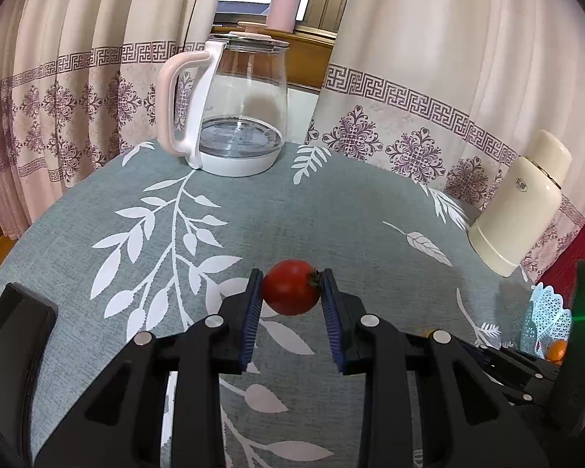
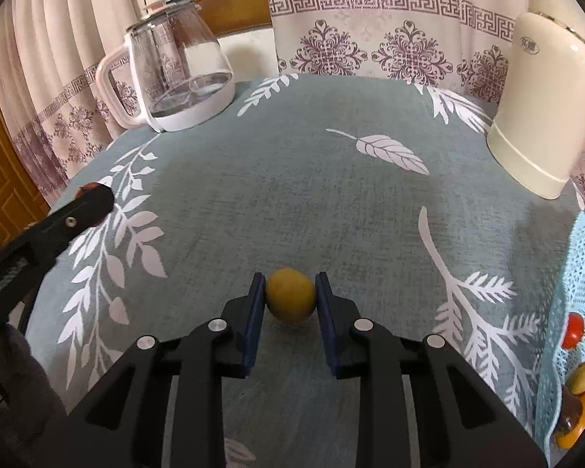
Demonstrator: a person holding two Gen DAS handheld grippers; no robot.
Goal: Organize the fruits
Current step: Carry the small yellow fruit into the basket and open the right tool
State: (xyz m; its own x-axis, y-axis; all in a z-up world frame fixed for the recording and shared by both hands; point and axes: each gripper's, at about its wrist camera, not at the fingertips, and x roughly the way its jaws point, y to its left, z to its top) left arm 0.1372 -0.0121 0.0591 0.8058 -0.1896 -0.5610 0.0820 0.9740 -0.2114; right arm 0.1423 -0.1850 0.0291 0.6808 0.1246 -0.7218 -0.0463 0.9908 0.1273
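Observation:
A red round fruit [image 1: 291, 288] with a dry stem end sits between the blue pads of my left gripper [image 1: 292, 286], which is shut on it above the grey leaf-print tablecloth [image 1: 331, 214]. In the right wrist view my right gripper [image 2: 291, 296] is shut on a small yellow-green fruit [image 2: 291, 295] that rests on or just above the cloth. The left gripper [image 2: 93, 199] shows there at the far left with a sliver of the red fruit. A light blue lattice basket [image 2: 573, 273] at the right edge holds red, yellow and orange fruits.
A glass kettle [image 1: 238, 113] with a pink handle stands at the back of the round table, a pink bottle [image 1: 286, 0] behind it. A cream flask [image 1: 522, 202] stands at the back right. Patterned curtains hang behind the table. The basket [image 1: 548, 319] shows at the right.

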